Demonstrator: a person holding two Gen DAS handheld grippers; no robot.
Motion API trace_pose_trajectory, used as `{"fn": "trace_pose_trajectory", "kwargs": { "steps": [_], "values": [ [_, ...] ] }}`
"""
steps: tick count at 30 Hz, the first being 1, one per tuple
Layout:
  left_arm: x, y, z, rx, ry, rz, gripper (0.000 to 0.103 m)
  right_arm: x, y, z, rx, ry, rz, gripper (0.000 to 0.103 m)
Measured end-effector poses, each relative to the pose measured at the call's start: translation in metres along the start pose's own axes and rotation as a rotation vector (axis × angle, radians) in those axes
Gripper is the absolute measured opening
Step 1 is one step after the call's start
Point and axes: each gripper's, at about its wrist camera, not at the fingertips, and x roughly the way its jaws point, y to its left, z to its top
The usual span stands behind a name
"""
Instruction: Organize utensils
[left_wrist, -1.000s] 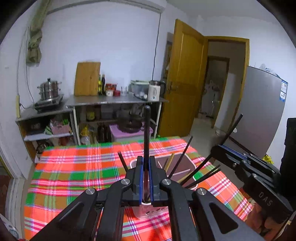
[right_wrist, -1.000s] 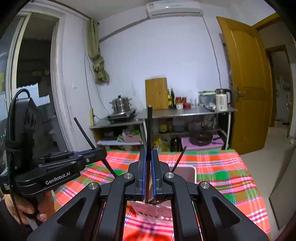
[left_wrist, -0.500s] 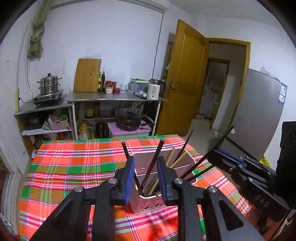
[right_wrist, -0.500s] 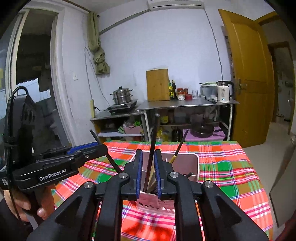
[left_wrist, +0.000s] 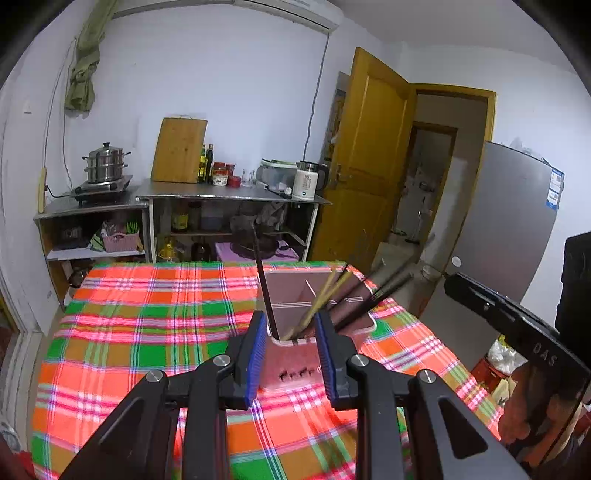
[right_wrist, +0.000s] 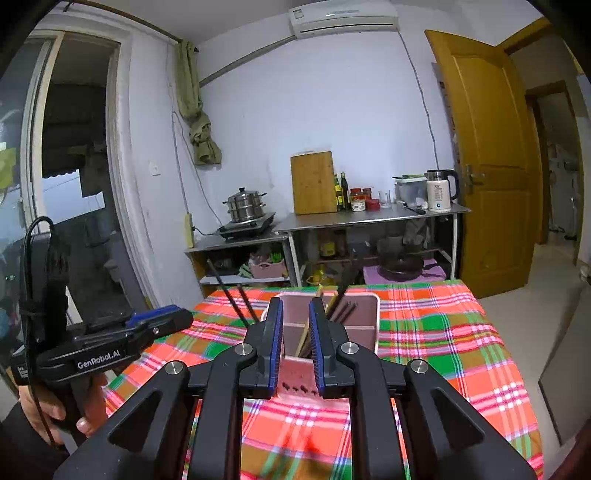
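A pink utensil holder (left_wrist: 295, 363) stands on the plaid tablecloth (left_wrist: 147, 314); it also shows in the right wrist view (right_wrist: 364, 325). Several dark chopsticks (left_wrist: 264, 288) and light wooden ones (left_wrist: 319, 304) stand in it, leaning. My left gripper (left_wrist: 291, 356) is open and empty, just in front of the holder. My right gripper (right_wrist: 295, 350) is open and empty, also just in front of the holder. Dark chopsticks (right_wrist: 341, 291) lean in its back compartment. The left gripper shows in the right wrist view (right_wrist: 122, 339), the right one in the left wrist view (left_wrist: 517, 325).
The plaid table (right_wrist: 443, 332) has edges on all sides. Behind it stands a steel counter (left_wrist: 229, 195) with a kettle, jars and cutting board, a shelf with a steamer pot (left_wrist: 105, 166), a yellow door (left_wrist: 365, 166) and a grey fridge (left_wrist: 506, 229).
Both grippers were each shut on a dark chopstick, then opened. The chopsticks now stand in the holder. Both grippers have drawn back and lowered a little.
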Motion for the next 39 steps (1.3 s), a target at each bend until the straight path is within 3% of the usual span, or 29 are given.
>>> {"fn": "trace_pose_trajectory", "kwargs": {
  "steps": [9, 15, 20, 28, 39],
  "values": [
    [-0.012, -0.015, -0.054, 0.005, 0.035, 0.001, 0.027, -0.018, -0.005, -0.039, 0.033, 0.048, -0.013, 0.016],
    [-0.018, -0.027, -0.086, 0.032, 0.053, 0.033, 0.027, -0.029, -0.002, -0.071, 0.020, 0.081, -0.042, 0.023],
    [-0.020, -0.038, -0.112, 0.056, 0.064, 0.053, 0.033, -0.032, 0.003, -0.100, -0.016, 0.125, -0.073, 0.024],
    [-0.022, -0.047, -0.137, 0.092, 0.062, 0.095, 0.033, -0.037, 0.005, -0.126, -0.050, 0.136, -0.106, 0.025],
    [-0.019, -0.046, -0.153, 0.079, 0.068, 0.098, 0.033, -0.036, 0.006, -0.140, -0.056, 0.147, -0.120, 0.025]
  ]
}}
